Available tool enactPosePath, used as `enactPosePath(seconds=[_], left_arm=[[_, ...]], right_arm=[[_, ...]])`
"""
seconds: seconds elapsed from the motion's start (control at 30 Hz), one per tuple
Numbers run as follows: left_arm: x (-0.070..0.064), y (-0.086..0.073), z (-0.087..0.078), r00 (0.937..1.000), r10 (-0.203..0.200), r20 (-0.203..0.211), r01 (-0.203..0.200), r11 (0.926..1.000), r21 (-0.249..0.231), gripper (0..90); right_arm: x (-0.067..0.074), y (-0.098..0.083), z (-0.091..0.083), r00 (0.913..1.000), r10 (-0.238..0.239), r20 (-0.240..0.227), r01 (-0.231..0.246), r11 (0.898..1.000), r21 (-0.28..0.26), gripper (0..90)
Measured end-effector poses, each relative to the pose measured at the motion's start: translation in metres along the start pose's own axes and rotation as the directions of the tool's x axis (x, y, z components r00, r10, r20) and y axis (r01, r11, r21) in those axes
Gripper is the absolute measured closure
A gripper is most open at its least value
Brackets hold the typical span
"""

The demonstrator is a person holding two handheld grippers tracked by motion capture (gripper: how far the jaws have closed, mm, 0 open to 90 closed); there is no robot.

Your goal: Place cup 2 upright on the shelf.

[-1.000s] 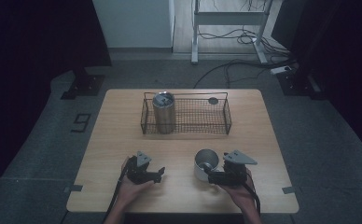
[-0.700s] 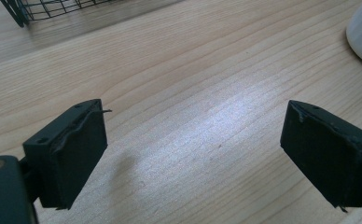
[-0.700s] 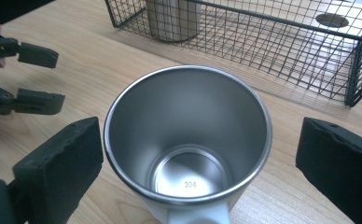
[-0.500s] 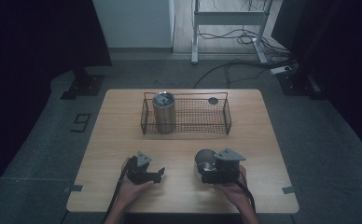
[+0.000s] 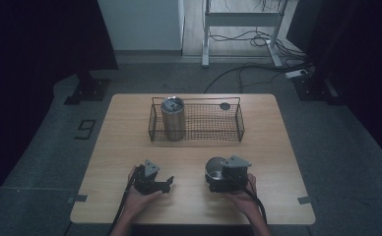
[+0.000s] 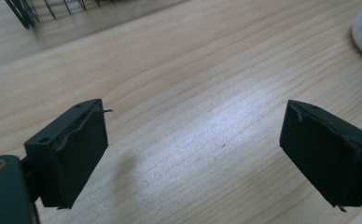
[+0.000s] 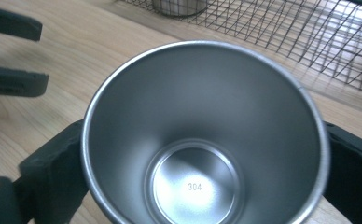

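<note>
While looking down from the high view, find the steel cup (image 5: 214, 167) on the near right part of the table (image 5: 277, 162), mouth up, well apart from the wire basket (image 5: 228, 136) at the far side. Note the right gripper (image 5: 213, 180) wrapped around that cup, jaws having just been closing with the cup between them. Note the left gripper (image 5: 165, 183) resting low just beside the near edge, pointed towards the cup, holding nothing. Mark the tall tumbler (image 5: 173, 118) standing upright in the left end of the basket; judge the free mesh to its right as the likely place for the cup.

Turning to the left gripper view, see both black jaws spread apart over bare wood, nothing between them, a pale curved wall at the upper right corner, probably the cup. Keep this hand parked and out of the path.

Turning to the right gripper view, look straight into the cup's shiny bowl, with a pad lying against the wall on either side: clamped on the cup, by the look of it. Before lifting, check for an even squeeze on both sides, since smooth tapered steel could slip upward out of the pads. Grip firmly, raise straight up, and carry high enough to clear the basket rim.
</note>
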State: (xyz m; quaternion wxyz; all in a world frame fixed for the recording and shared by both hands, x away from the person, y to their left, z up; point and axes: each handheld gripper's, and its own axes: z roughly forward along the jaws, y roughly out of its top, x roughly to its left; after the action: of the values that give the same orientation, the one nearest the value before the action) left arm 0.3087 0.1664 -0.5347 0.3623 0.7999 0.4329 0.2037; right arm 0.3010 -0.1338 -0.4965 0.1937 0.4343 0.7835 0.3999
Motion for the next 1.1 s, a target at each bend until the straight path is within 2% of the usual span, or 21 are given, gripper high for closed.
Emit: enactPosePath(seconds=[0.47,0.7,0.8,1.1], left_arm=[[0.003,-0.001,0.0,0.9999,-0.007,0.008,0.007,0.9999,0.01,7.9],[0.004,-0.001,-0.001,0.9998,-0.011,0.017,0.011,0.9999,0.01,7.8],[0.004,-0.001,-0.001,0.9997,-0.017,0.017,0.017,0.9998,0.011,7.8],[0.006,-0.001,-0.001,0.9996,-0.026,0.012,0.026,0.9995,0.018,7.8]], right_arm=[[0.0,-0.001,0.001,0.9998,-0.015,0.009,0.016,1.0,-0.013,6.5],[-0.004,-0.001,0.0,0.9998,-0.005,0.018,0.006,1.0,-0.02,6.5],[-0.004,-0.001,-0.002,0.9997,0.014,0.021,-0.013,1.0,-0.028,6.6],[-0.006,0.003,-0.012,0.9997,0.017,0.019,-0.016,0.998,-0.066,6.6]])
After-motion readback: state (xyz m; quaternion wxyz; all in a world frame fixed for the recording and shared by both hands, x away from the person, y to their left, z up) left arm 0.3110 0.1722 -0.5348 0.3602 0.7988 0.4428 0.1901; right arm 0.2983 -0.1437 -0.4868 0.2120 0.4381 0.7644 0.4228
